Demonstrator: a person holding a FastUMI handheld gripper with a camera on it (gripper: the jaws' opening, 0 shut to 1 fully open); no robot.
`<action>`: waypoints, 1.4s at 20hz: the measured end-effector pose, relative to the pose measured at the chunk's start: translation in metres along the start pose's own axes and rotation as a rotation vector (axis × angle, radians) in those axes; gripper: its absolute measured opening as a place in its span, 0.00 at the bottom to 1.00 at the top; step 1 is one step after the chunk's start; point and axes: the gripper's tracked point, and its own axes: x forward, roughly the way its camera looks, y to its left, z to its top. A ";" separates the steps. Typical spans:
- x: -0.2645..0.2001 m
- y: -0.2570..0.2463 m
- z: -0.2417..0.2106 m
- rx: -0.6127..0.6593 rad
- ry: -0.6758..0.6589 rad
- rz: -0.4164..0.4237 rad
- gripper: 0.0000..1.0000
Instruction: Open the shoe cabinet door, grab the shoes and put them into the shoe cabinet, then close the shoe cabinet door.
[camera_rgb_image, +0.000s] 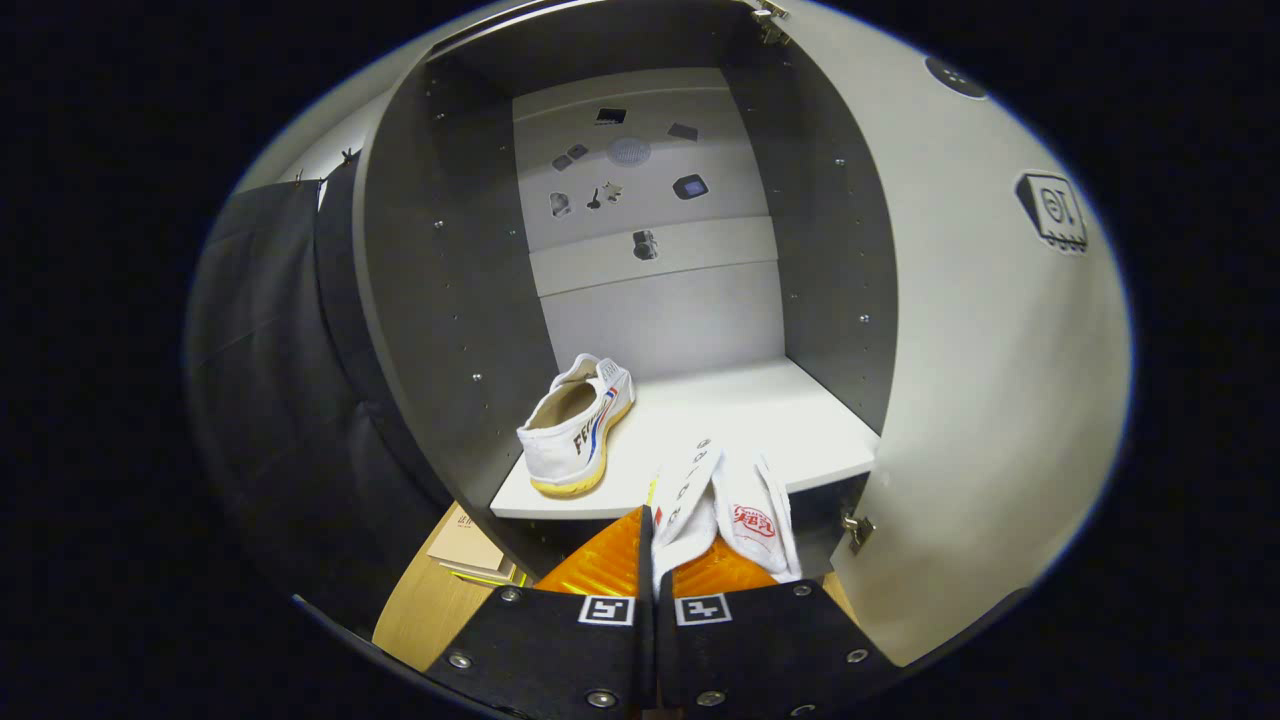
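fingers (655, 560) clamped on white shoe (735, 515), lengthwise toward open cabinet (700, 420) shelf

We look from the camera riding on the gripper (655, 560), forward along its two fingers, straight into the open shoe cabinet (440, 300). The lens sits low and near, just before the front edge of the white shelf (780, 420), tipped slightly upward to the back wall. The open door (980, 380) flanks us closely.
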 end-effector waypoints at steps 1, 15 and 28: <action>0.012 -0.001 0.007 -0.005 0.002 0.010 0.01; 0.158 -0.009 0.055 -0.105 0.041 0.101 0.01; 0.178 0.009 0.053 -0.105 0.075 0.117 0.36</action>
